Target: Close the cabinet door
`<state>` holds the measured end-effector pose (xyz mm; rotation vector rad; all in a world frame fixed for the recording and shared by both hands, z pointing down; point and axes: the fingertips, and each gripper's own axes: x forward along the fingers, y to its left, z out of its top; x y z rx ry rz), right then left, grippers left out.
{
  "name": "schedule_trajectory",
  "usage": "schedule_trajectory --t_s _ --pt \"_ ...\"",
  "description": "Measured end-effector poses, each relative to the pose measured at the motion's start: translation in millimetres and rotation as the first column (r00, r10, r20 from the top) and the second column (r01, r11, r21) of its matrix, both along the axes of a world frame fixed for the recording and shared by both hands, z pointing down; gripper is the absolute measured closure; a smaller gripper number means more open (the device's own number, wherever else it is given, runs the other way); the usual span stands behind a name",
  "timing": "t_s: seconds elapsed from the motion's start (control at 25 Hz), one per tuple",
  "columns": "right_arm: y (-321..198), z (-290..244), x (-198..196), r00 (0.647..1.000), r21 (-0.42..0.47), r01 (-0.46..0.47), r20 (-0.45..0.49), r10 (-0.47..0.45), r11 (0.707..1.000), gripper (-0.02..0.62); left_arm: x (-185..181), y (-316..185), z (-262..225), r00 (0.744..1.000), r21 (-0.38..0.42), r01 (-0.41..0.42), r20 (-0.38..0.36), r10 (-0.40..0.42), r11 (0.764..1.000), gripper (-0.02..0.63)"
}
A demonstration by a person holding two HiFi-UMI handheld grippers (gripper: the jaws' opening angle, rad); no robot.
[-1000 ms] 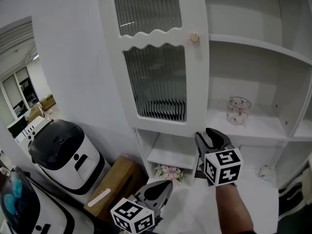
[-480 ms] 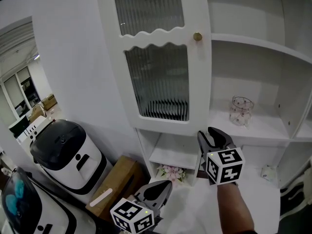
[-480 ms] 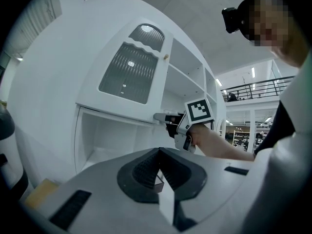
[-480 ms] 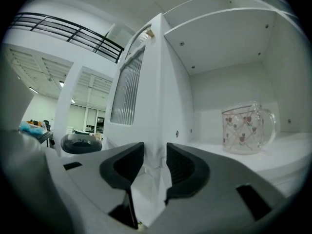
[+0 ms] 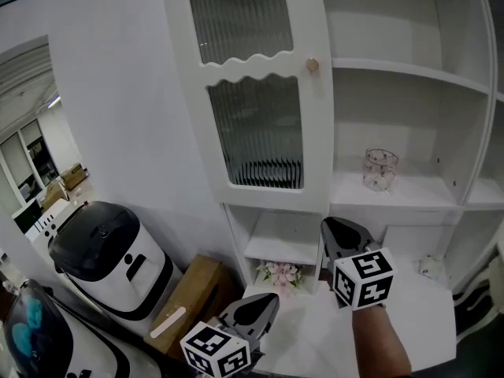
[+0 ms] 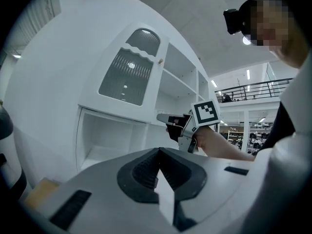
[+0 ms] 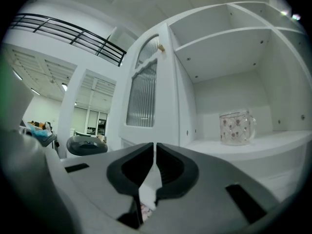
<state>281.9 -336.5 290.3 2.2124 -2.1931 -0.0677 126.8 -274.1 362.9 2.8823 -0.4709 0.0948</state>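
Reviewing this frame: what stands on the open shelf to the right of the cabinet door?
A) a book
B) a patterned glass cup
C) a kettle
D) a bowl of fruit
B: a patterned glass cup stands on the open shelf, to the right of the cabinet door; the right gripper view shows it there too.

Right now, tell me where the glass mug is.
In the head view the glass mug stands right of centre on the cabinet's open middle shelf, a little right of the swung-open ribbed-glass door and apart from it.
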Motion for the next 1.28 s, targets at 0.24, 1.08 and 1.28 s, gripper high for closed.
schedule_trajectory --t_s 0.24,1.08,1.28 --pt "39.4 -3.5 -42.3 0.999 0.016 -0.006 0.035 0.006 1.0 0.586 -28.9 16.9 -9.9 0.998 0.012 -0.058 -0.027 0.058 0.998 0.604" --pt "136.4 17.8 -156.8 0.996 0.007 -0.064 0.069 0.064 0.998 0.591 -129.6 78.7 3.2 0.987 -0.003 -0.154 -0.055 0.154 0.988 0.604" --pt "151.1 25.5 -169.1 0.995 -0.008 -0.068 0.069 0.069 0.998 0.591 -136.8 91.2 6.0 0.984 -0.006 -0.169 -0.057 0.169 0.986 0.604"
